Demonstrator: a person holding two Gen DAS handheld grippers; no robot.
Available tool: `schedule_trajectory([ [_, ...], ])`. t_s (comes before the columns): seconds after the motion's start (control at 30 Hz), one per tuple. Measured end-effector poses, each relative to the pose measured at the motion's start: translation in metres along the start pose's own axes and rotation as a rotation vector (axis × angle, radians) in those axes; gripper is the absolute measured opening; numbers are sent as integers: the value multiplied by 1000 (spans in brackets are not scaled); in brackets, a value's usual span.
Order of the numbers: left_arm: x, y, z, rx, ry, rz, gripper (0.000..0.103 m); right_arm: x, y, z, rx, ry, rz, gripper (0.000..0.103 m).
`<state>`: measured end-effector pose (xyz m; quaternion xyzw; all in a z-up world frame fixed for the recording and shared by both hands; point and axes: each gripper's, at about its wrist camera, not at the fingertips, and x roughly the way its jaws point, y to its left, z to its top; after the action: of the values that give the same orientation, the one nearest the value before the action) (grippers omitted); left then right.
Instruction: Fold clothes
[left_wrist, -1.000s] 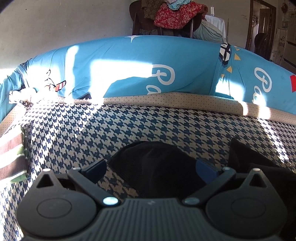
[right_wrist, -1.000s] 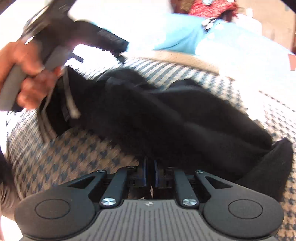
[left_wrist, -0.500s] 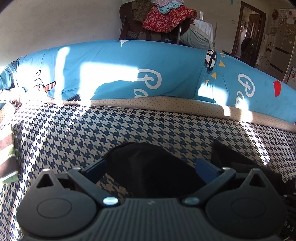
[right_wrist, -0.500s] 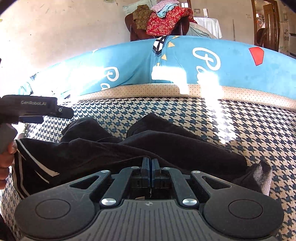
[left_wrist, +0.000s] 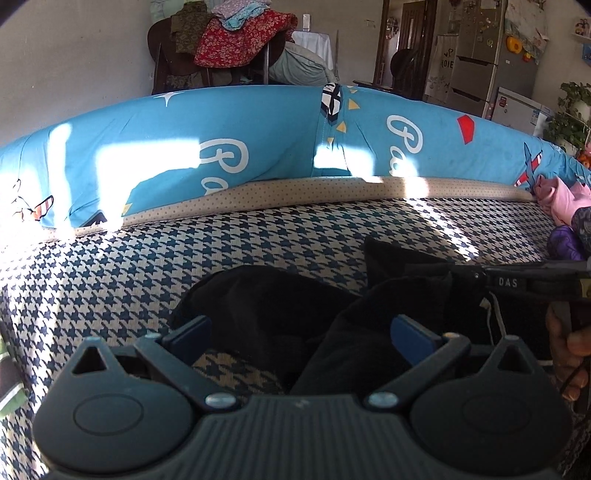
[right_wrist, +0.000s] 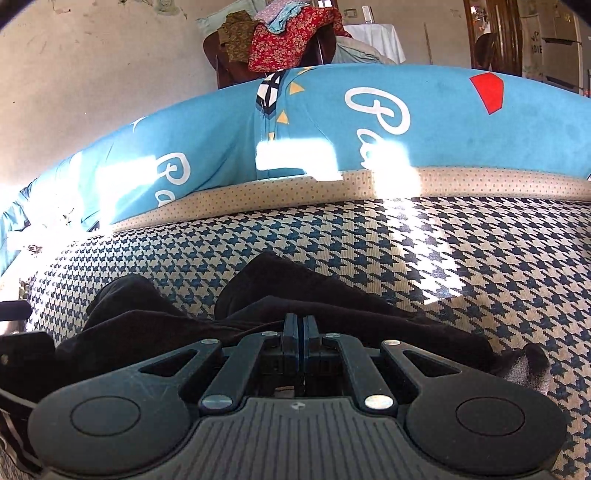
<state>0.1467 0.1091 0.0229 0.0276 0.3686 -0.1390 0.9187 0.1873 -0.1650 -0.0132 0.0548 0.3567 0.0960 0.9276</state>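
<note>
lying rumpled, black garment (right_wrist: 155, 325); right gripper (right_wrist: 297, 325) fingers pinching it, left gripper (left_wrist: 301, 330) fingers spread.

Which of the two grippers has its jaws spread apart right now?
The left gripper: its blue pads stand wide apart over the black garment. The right gripper has its jaws pressed together.

We have open houndstooth cover (left_wrist: 155, 266) ahead and to the left of the black garment (left_wrist: 280, 314) — nothing lies there. The blue bolster (left_wrist: 258, 147) walls off the far edge, and at the right a pink and purple clothes pile (left_wrist: 561, 214) crowds the corner — little room there.
</note>
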Motion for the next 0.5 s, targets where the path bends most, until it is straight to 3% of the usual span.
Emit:
schedule_trajectory([
  [0.1,-4,-4,-6,55,-1,-22,103,5,-1,2,-6,-3,-27,4],
  [0.3,-21,-12,-12,137,-24,-156,103,15,-10,5,29,28,-25,4],
  [0.5,-31,-36,-30,327,-28,-148,103,12,-10,1,10,64,4,4],
])
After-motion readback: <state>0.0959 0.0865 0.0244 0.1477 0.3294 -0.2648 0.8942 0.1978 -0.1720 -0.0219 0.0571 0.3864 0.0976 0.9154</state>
